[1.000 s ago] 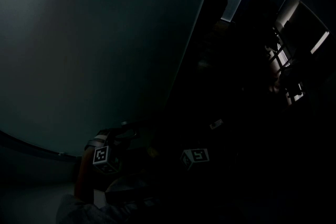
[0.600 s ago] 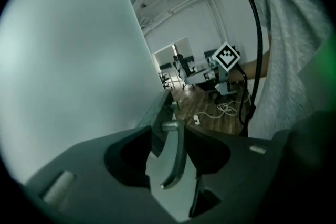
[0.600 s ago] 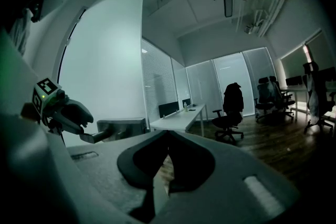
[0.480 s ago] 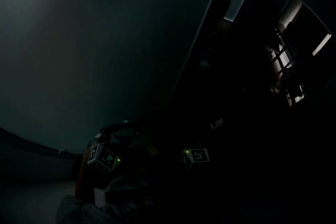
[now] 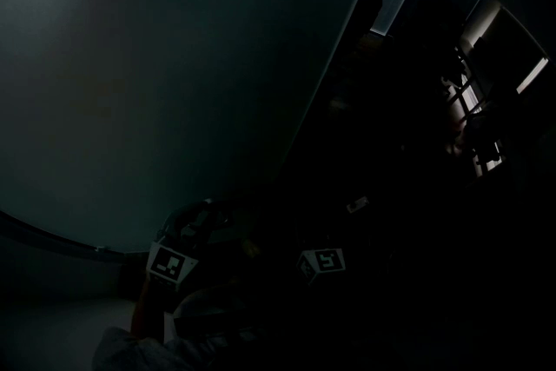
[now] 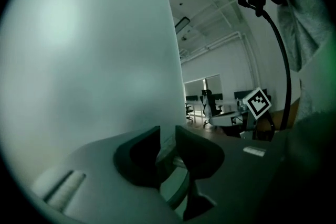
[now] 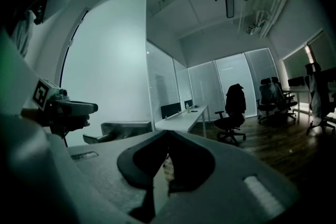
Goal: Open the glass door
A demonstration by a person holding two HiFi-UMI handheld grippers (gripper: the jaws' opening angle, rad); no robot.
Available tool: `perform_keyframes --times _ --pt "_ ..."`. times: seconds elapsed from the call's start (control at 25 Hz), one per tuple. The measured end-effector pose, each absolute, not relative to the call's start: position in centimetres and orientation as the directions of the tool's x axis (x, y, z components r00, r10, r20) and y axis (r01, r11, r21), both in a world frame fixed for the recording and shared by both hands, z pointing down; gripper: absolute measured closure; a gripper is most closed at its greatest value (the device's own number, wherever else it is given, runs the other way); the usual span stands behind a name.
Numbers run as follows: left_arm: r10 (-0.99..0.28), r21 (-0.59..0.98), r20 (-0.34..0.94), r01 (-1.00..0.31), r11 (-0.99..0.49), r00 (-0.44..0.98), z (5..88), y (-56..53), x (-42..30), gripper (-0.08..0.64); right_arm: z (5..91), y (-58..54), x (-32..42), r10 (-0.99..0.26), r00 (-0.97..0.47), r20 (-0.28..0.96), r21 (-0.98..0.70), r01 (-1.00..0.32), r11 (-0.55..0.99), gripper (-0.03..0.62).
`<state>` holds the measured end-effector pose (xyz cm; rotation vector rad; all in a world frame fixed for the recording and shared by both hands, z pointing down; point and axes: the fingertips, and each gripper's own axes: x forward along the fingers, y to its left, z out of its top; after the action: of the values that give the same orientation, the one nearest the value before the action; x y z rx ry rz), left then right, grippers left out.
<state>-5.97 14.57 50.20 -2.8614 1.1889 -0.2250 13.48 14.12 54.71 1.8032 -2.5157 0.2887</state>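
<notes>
The frosted glass door [image 5: 174, 82] fills the left of the dark head view and most of the left gripper view [image 6: 89, 60]. Its metal lever handle [image 7: 123, 130] sticks out from the pane in the right gripper view. My left gripper [image 6: 168, 136] is at that handle [image 6: 176, 178], and its jaws are closing with the pale bar between them. The head view shows its marker cube [image 5: 169, 263] low beside the door. My right gripper [image 7: 167, 138] hangs to the right of the door, shut on nothing, and its cube [image 5: 323, 261] shows faintly.
Beyond the door lies a dim office with a long desk [image 7: 184, 118], swivel chairs [image 7: 233, 113] on a wooden floor, and glass partitions with blinds [image 7: 160, 81]. A dark cable [image 6: 283, 60] hangs near the right gripper's cube [image 6: 259, 104].
The left gripper's cube has rolled, showing another marker face, and has shifted slightly by the door. The right gripper's cube has stayed put.
</notes>
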Motion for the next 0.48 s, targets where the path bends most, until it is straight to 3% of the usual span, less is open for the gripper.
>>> perform_keyframes --times 0.48 --pt "-0.767 -0.017 0.068 -0.767 -0.641 0.639 49.7 14.6 -6.4 0.535 51.4 15.7 11.9 -0.935 -0.35 0.062 -0.089 -0.935 0.344 0.589"
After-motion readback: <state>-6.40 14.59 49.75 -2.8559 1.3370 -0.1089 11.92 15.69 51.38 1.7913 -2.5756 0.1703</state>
